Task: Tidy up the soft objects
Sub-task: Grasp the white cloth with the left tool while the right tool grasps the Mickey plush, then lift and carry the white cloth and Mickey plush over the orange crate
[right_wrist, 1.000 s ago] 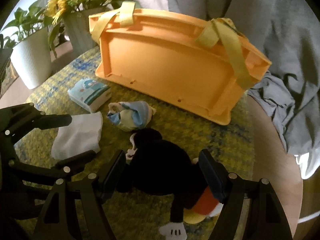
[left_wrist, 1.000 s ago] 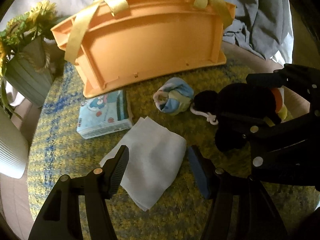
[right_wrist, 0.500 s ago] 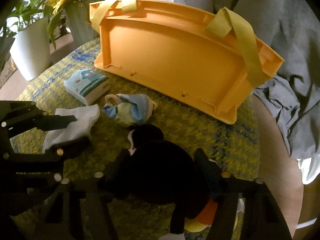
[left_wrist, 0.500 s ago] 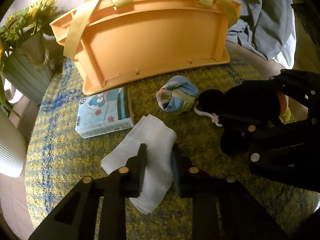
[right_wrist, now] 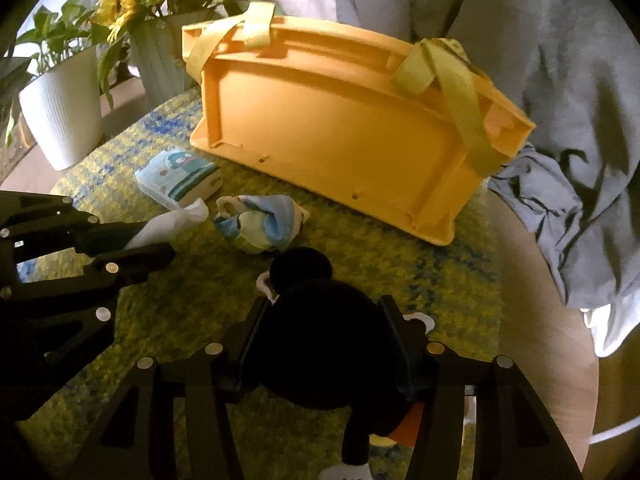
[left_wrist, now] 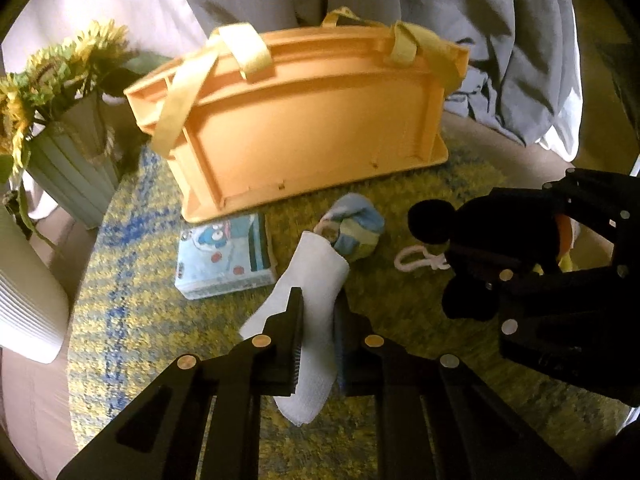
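Both grasps are made; nothing visibly lies in the orange basket (left_wrist: 304, 148) yet, though its inside is hidden. Nearest, the left gripper (left_wrist: 318, 344) has just closed its jaws, now pinching the white cloth (left_wrist: 312, 300), whose far end droops forward past the tips. To the right, the right gripper (right_wrist: 324, 344) has just been closing on the black plush toy (right_wrist: 320, 336), its body filling the gap between the jaws. Farther off, the rolled blue socks (left_wrist: 354, 232) and the tissue pack (left_wrist: 224, 258) lie untouched on the counter (left_wrist: 132, 300), just before the basket.
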`<state>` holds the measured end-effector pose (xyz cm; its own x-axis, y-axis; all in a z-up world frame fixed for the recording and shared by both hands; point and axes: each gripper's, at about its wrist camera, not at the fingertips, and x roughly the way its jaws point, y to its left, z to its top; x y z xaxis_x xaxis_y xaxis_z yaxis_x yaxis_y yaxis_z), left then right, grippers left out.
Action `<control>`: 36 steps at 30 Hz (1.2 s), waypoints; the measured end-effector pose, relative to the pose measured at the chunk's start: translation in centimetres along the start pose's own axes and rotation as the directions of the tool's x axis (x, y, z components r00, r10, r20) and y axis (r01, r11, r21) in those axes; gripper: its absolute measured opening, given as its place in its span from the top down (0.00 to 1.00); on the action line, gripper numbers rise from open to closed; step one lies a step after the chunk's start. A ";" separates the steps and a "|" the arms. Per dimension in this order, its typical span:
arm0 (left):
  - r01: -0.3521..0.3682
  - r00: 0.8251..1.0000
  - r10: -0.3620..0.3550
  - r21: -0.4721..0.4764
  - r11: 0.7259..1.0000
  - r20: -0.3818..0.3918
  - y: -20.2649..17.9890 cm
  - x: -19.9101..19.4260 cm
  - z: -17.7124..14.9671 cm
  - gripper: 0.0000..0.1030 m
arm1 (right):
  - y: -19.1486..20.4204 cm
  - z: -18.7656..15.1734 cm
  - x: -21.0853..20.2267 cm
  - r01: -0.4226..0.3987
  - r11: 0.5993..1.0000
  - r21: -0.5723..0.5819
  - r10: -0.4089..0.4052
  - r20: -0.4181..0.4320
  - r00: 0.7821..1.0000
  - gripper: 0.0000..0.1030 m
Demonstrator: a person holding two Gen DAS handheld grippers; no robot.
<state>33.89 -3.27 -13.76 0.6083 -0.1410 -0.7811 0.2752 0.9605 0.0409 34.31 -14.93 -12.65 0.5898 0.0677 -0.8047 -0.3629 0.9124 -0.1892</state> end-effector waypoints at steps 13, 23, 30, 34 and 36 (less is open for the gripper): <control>-0.018 0.988 0.024 -0.044 0.999 0.151 1.1 -3.6 2.3 0.88 | -0.9 1.7 -3.4 0.038 0.996 0.085 -0.047 0.111 0.993 0.47; -0.044 0.963 0.059 -0.063 0.997 0.262 1.8 -6.1 4.2 0.88 | -1.3 3.5 -6.1 0.049 0.991 0.122 -0.075 0.219 0.973 0.47; -0.053 0.939 0.075 -0.075 0.996 0.337 2.4 -8.0 5.7 0.88 | -1.8 5.3 -8.0 0.068 0.989 0.134 -0.107 0.304 0.947 0.47; -0.059 0.923 0.086 -0.084 0.995 0.374 2.7 -8.9 6.5 0.88 | -1.9 6.3 -8.9 0.077 0.989 0.124 -0.116 0.353 0.928 0.47; -0.064 0.916 0.095 -0.089 0.994 0.390 2.9 -9.3 7.0 0.88 | -2.0 6.9 -9.3 0.086 0.989 0.117 -0.125 0.382 0.915 0.47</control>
<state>34.23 -0.86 -2.03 0.8737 -0.1319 -0.4683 0.1677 0.9852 0.0354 34.47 -14.61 -0.90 0.8613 0.1021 -0.4978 -0.2237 0.9558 -0.1909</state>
